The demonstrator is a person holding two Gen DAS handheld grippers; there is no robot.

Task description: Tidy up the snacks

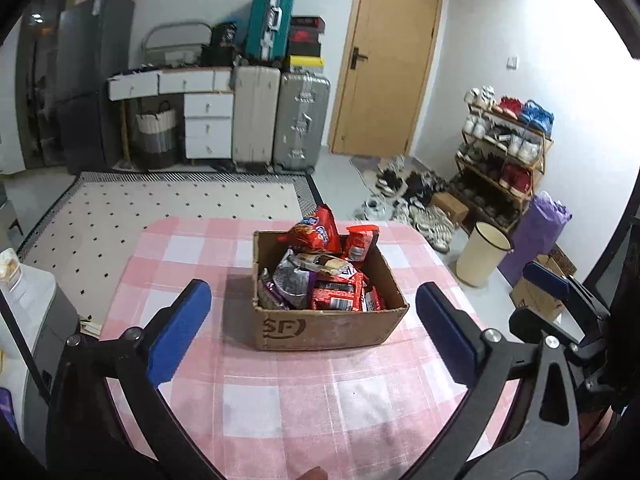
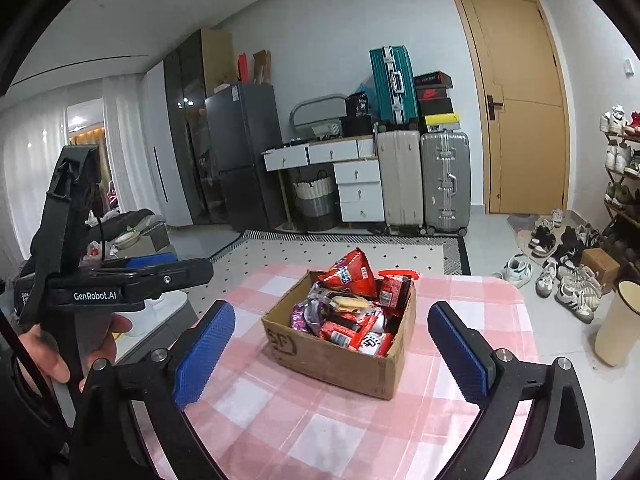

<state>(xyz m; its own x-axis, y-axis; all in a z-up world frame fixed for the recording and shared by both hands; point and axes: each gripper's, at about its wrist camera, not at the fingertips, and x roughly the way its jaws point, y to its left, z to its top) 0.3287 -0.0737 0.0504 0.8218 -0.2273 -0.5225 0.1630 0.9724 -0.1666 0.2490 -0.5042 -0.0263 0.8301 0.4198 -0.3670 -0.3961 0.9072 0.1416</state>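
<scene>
A cardboard box [image 1: 320, 332] [image 2: 340, 364] stands on the pink checked tablecloth [image 1: 280, 404] [image 2: 280, 420]. It is filled with several snack packs. A red bag [image 1: 316, 232] [image 2: 352, 272] sticks up at its far side, and red wrappers [image 1: 336, 292] [image 2: 344, 332] and a purple pack [image 1: 292, 284] lie in it. My left gripper [image 1: 313, 288] is open, hanging short of the box with nothing between its blue pads [image 1: 180, 332]. My right gripper [image 2: 332, 307] is open and empty too, also short of the box. A hand holds the left gripper [image 2: 132, 276] at the left of the right wrist view.
A cream bin [image 1: 482, 256] [image 2: 618, 324] stands on the floor to the right of the table, with shoes [image 2: 568, 280] and a shoe rack [image 1: 504, 152] beyond. Suitcases [image 1: 280, 116], white drawers [image 1: 208, 124] and a wooden door [image 1: 388, 60] line the far wall. A dotted rug [image 1: 160, 208] lies behind the table.
</scene>
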